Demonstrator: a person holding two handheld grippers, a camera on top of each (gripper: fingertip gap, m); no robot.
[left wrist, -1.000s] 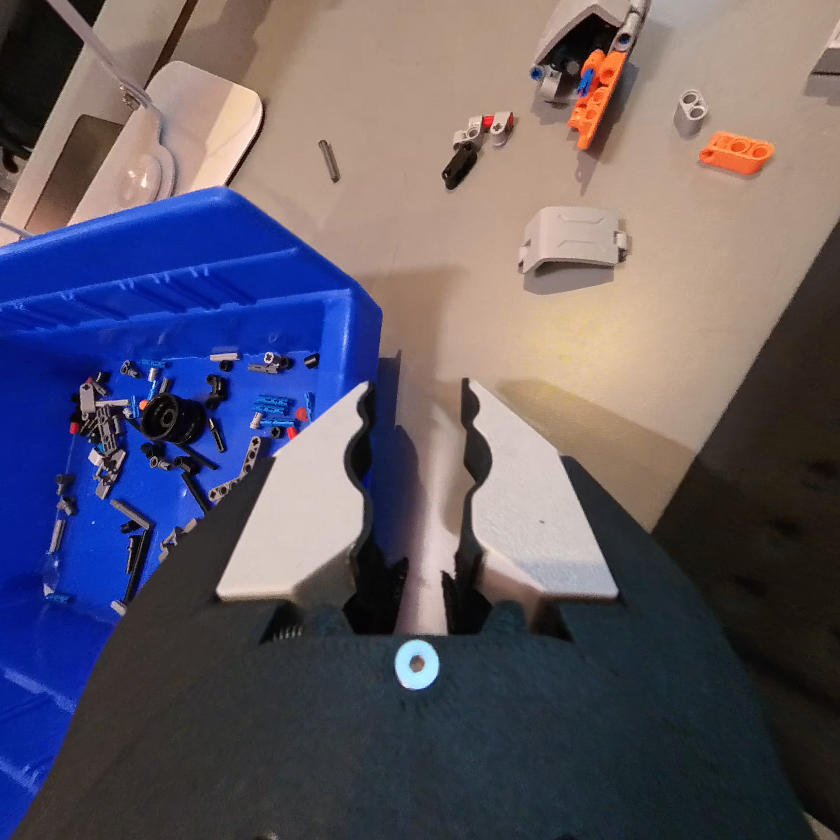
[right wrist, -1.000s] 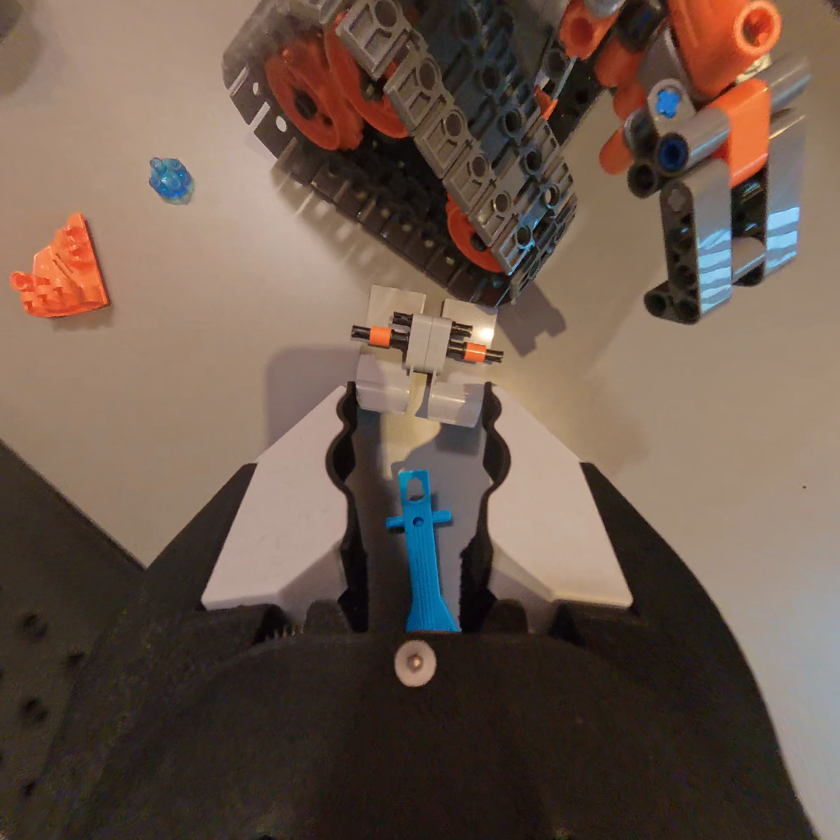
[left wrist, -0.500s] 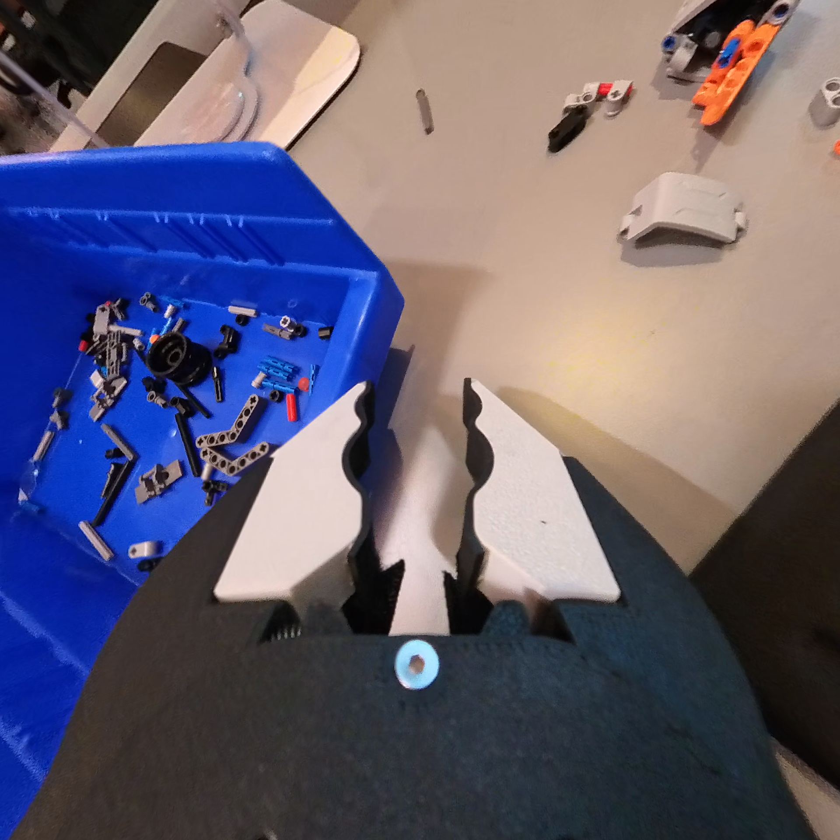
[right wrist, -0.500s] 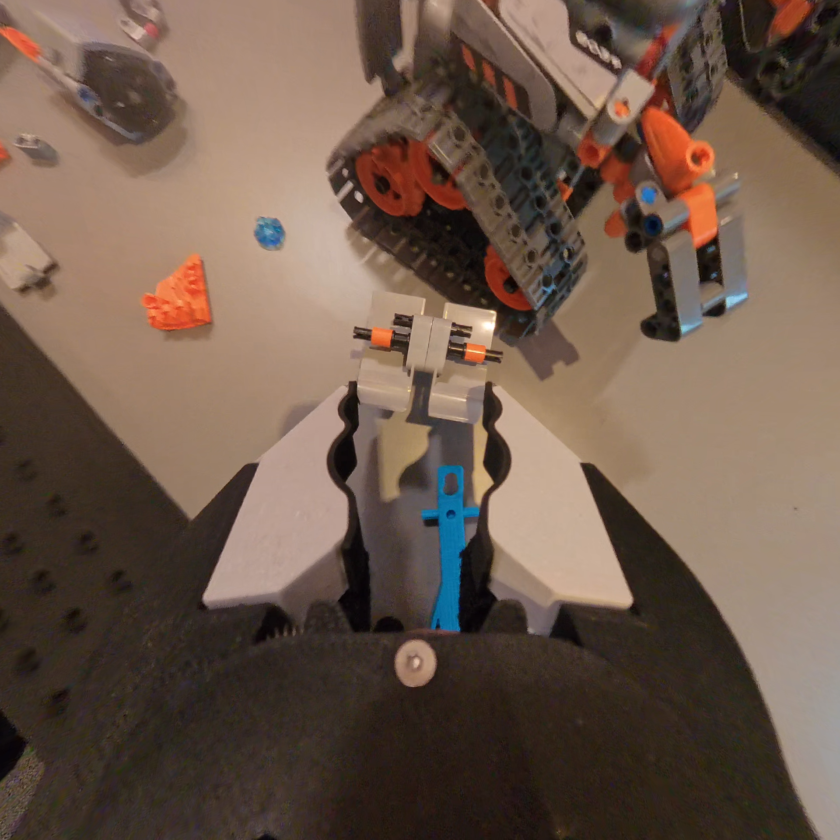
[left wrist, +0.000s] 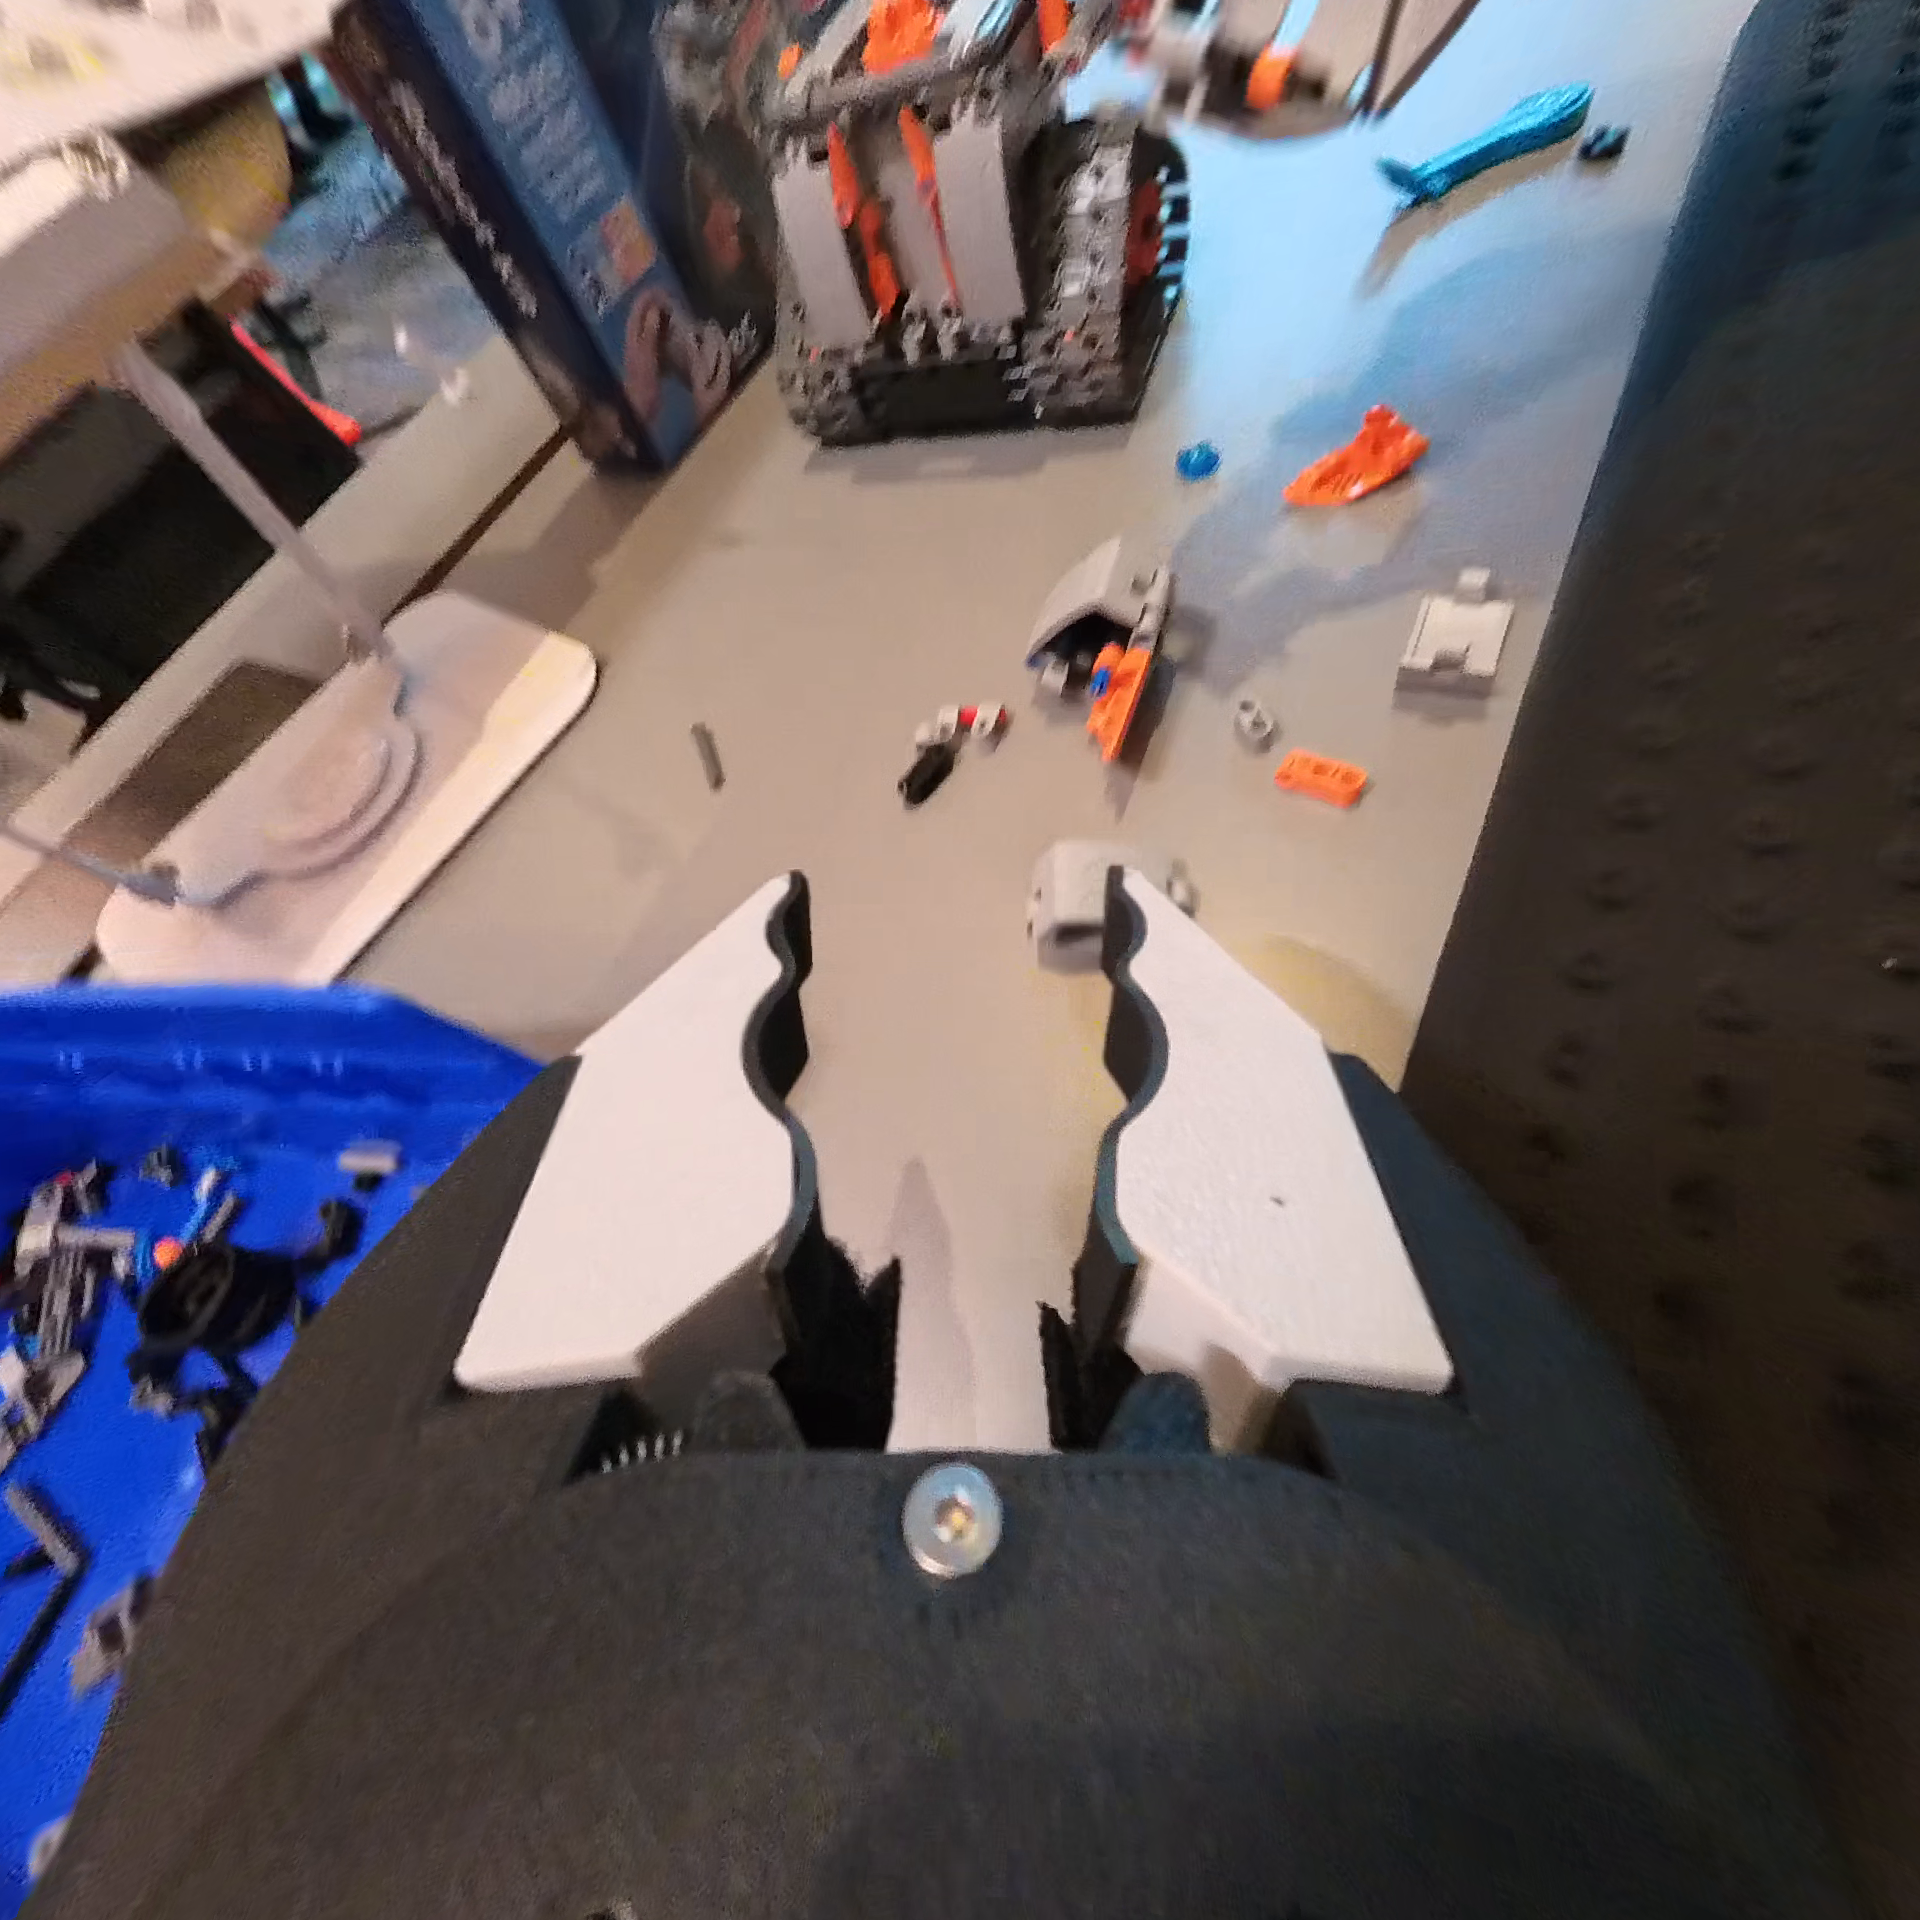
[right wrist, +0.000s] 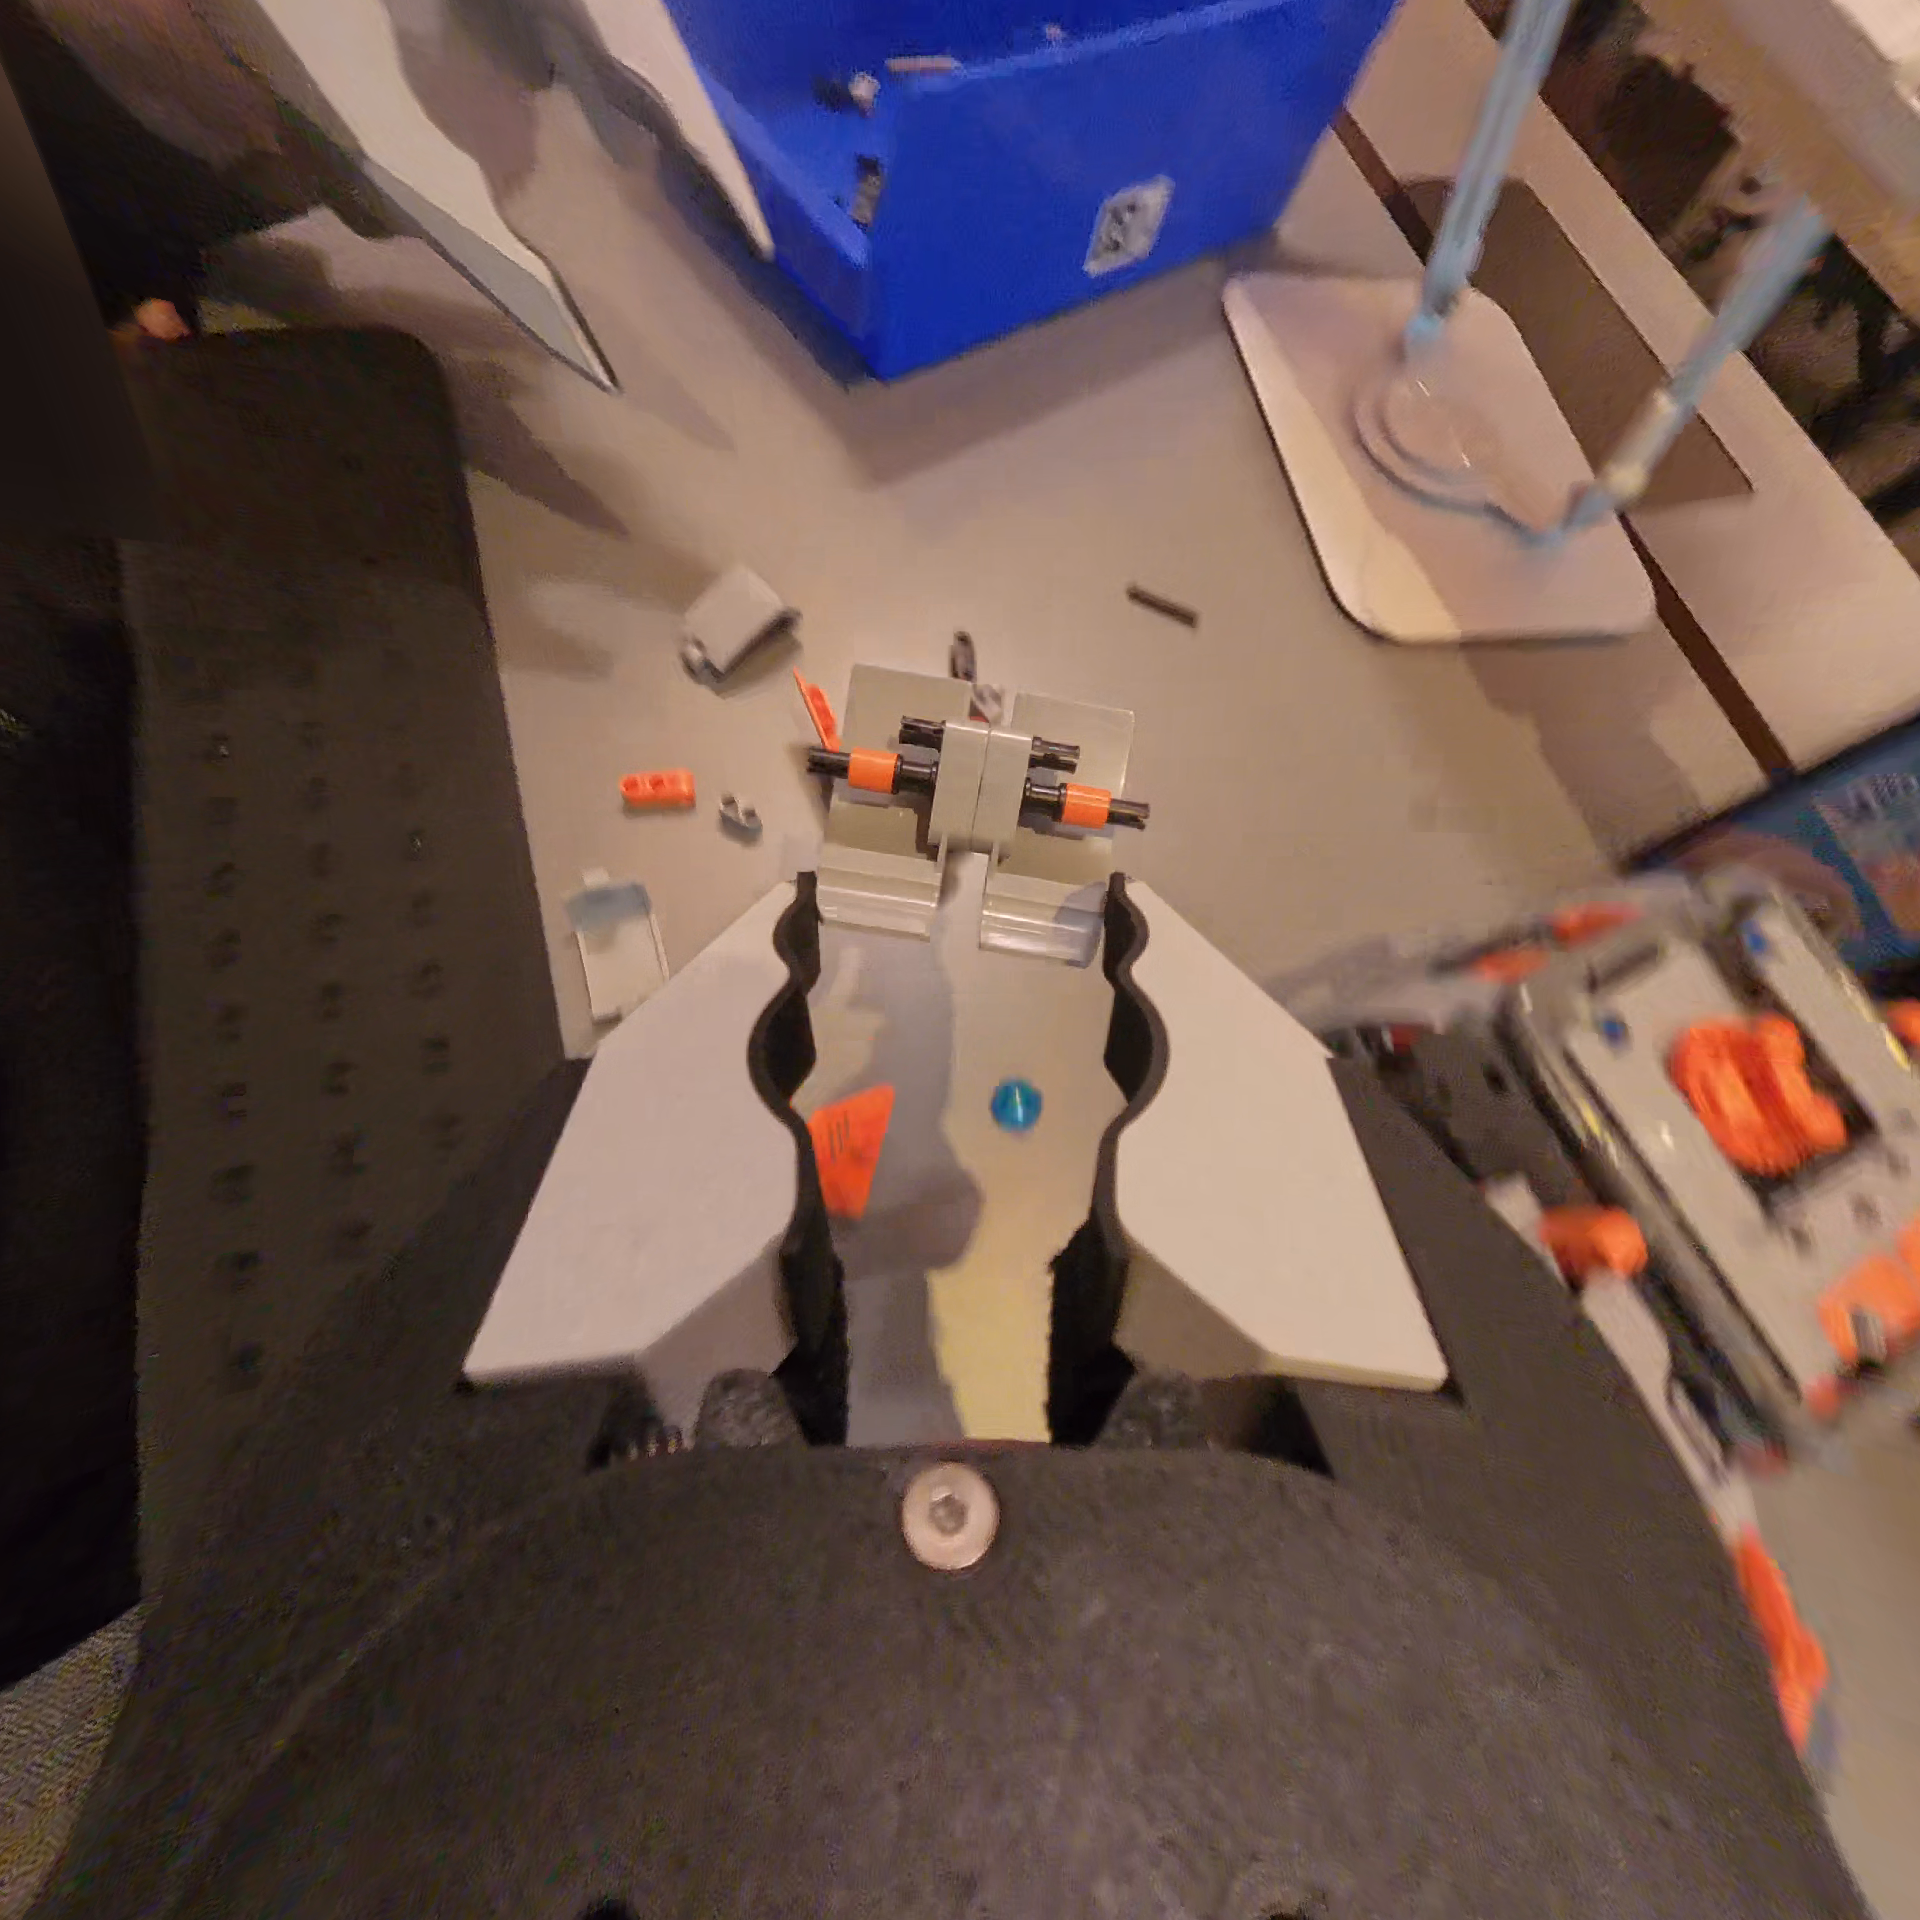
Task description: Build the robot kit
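Note:
My right gripper [right wrist: 961, 894] is shut on a grey panel assembly [right wrist: 977, 800] with black axles and orange bushes, held above the grey table [right wrist: 1195, 416]. An orange wedge [right wrist: 852, 1143] and a blue stud [right wrist: 1015, 1104] lie below, between its fingers. My left gripper [left wrist: 956, 914] is open and empty over the table, beside the blue bin [left wrist: 208, 1081] of small parts. A grey curved panel [left wrist: 1070, 904] lies by its right fingertip. The left gripper's fingers [right wrist: 468, 208] also show blurred in the right wrist view, next to the blue bin [right wrist: 997, 177].
A tracked orange and grey model [left wrist: 977, 260] stands at the back, also seen in the right wrist view [right wrist: 1662, 1143]. A white lamp base [left wrist: 343, 769], a box [left wrist: 561, 208], a blue tool [left wrist: 1486, 145], loose parts [left wrist: 1107, 644] and a dark mat [left wrist: 1714, 935] surround it. My right fingertips sit around 20 cm from my left ones. Measured from the fingertips, the white lamp base [left wrist: 343, 769] is 30 cm or so from the left gripper and 40 cm from the right. My right wrist view [right wrist: 1446, 441] looks at it from another angle.
My left gripper has tilted up from the bin to look across the table and opened wider. My right gripper has swung with the assembly from the model toward the bin, leaving the blue tool behind.

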